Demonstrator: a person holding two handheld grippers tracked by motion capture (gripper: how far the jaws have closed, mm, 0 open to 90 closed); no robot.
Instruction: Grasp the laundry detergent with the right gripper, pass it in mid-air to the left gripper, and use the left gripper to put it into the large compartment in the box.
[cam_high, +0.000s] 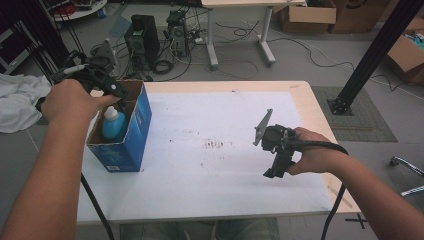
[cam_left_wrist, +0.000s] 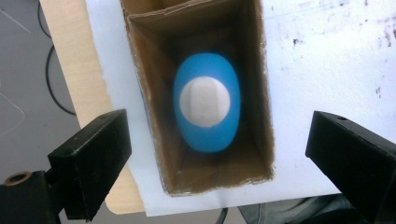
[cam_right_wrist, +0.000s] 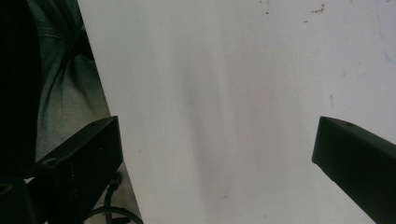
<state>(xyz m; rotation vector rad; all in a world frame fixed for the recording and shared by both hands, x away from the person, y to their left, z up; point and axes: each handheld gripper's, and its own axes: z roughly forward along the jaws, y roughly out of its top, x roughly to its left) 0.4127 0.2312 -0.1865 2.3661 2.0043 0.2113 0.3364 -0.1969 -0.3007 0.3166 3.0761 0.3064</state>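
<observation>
A blue bottle (cam_high: 111, 126) with a white cap stands upright inside an open blue cardboard box (cam_high: 131, 142) at the table's left edge. My left gripper (cam_high: 118, 93) hangs just above the box's opening, pointing down. In the left gripper view its jaws stand wide apart around the box (cam_left_wrist: 148, 93), with the bottle (cam_left_wrist: 205, 130) below and between them, untouched; the left gripper (cam_left_wrist: 217, 140) is open. My right gripper (cam_high: 276, 171) rests low over the white sheet at the right. In the right gripper view the right gripper (cam_right_wrist: 217, 144) is open with nothing between its jaws.
A white sheet (cam_high: 210, 165) with a few brown marks covers the wooden table (cam_high: 305, 97). On the floor beyond lie computer towers (cam_high: 142, 40), cables, cardboard boxes (cam_high: 307, 17) and a black post (cam_high: 372, 55). A white cloth (cam_high: 17, 102) lies at the left.
</observation>
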